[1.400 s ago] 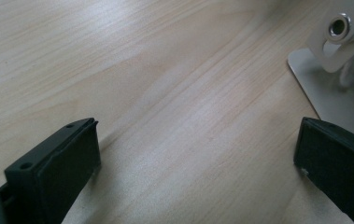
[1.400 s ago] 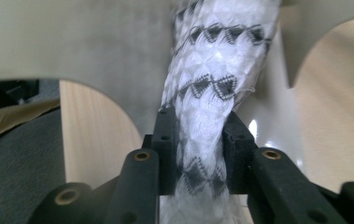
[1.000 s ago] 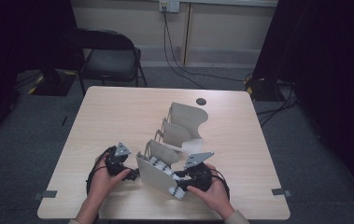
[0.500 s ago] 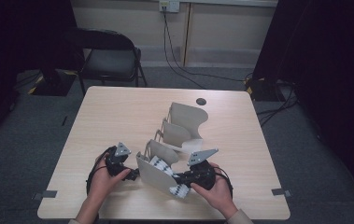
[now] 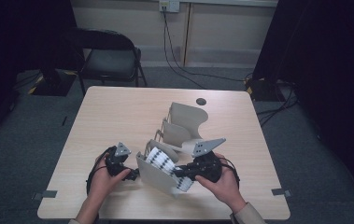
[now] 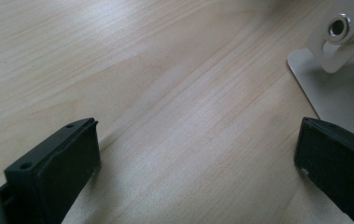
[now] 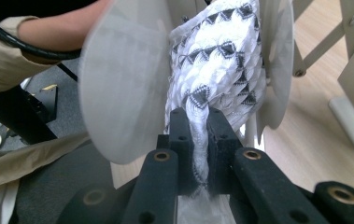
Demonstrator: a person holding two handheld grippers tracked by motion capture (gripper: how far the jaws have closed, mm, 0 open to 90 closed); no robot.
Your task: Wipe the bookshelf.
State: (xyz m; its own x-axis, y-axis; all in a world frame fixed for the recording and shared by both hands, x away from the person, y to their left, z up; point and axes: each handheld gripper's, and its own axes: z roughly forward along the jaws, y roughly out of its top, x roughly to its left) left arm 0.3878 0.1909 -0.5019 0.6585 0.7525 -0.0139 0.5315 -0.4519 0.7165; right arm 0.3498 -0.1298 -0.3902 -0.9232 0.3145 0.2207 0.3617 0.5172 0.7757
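Lower left of the high view: left gripper (image 5: 132,174) is parked low on the surface (image 5: 118,116), jaws released, likely to steady the accordion rack (image 5: 184,123). Lower centre: the black-and-white patterned cloth (image 5: 165,164) sits in the front slot. Right gripper (image 5: 180,172) is clenched on its edge, presumably for pulling it upward.

**Count of what is on and around the desk**

One desk (image 5: 118,116). One white folding rack (image 5: 186,119) with several upright panels; their exact number cannot be told. One black-and-white patterned cloth (image 5: 163,161) between the panels. Two grippers: left gripper (image 5: 135,173), right gripper (image 5: 177,172). Two hands. One black chair (image 5: 107,58) behind the desk.
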